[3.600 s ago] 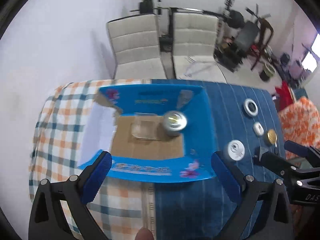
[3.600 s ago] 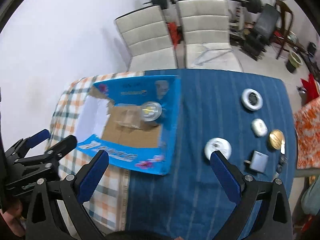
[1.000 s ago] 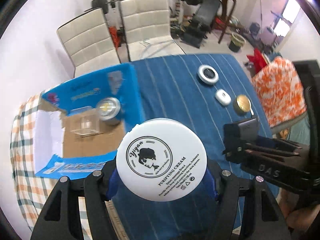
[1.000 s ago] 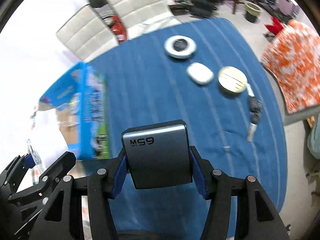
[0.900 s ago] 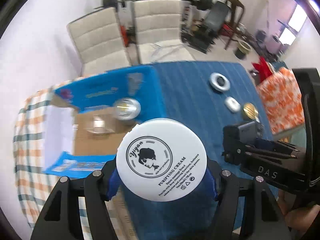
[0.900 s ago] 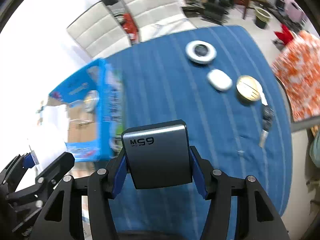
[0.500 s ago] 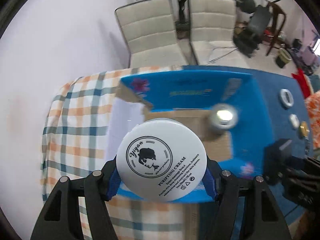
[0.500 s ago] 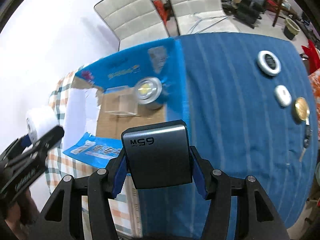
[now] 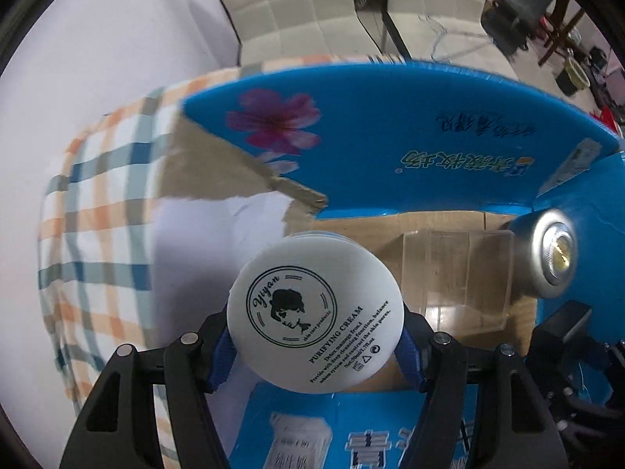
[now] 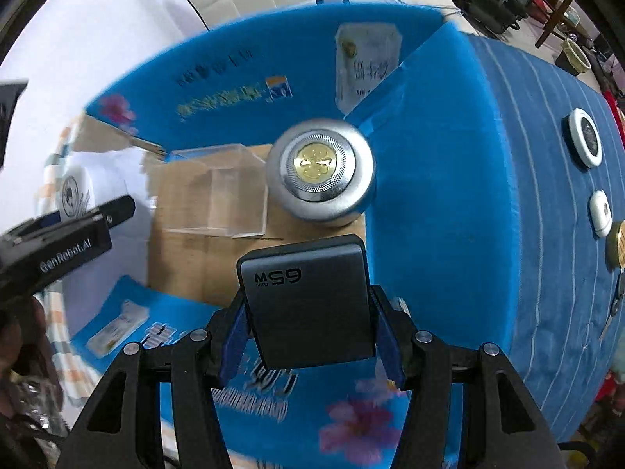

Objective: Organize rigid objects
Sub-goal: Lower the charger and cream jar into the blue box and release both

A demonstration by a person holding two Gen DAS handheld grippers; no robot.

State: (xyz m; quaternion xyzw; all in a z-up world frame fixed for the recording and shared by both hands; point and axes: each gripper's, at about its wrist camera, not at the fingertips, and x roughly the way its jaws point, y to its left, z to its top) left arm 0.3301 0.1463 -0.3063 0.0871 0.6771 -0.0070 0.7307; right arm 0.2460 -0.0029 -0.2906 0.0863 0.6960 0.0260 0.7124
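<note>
My left gripper is shut on a white round cream jar and holds it over the left part of the open blue cardboard box. My right gripper is shut on a grey 65W charger over the box's front right part. Inside the box lie a clear plastic case and a silver round tin; both also show in the left wrist view, the case and the tin. The left gripper with the jar shows at the left of the right wrist view.
The box stands on a table with a plaid cloth at the left and a blue striped cloth at the right. On the blue cloth lie a white ring-shaped disc, a small white case, a gold disc and keys. Two white chairs stand behind.
Both grippers have moved down and forward toward the box, which now looms much larger. The jar and the charger stay held.
</note>
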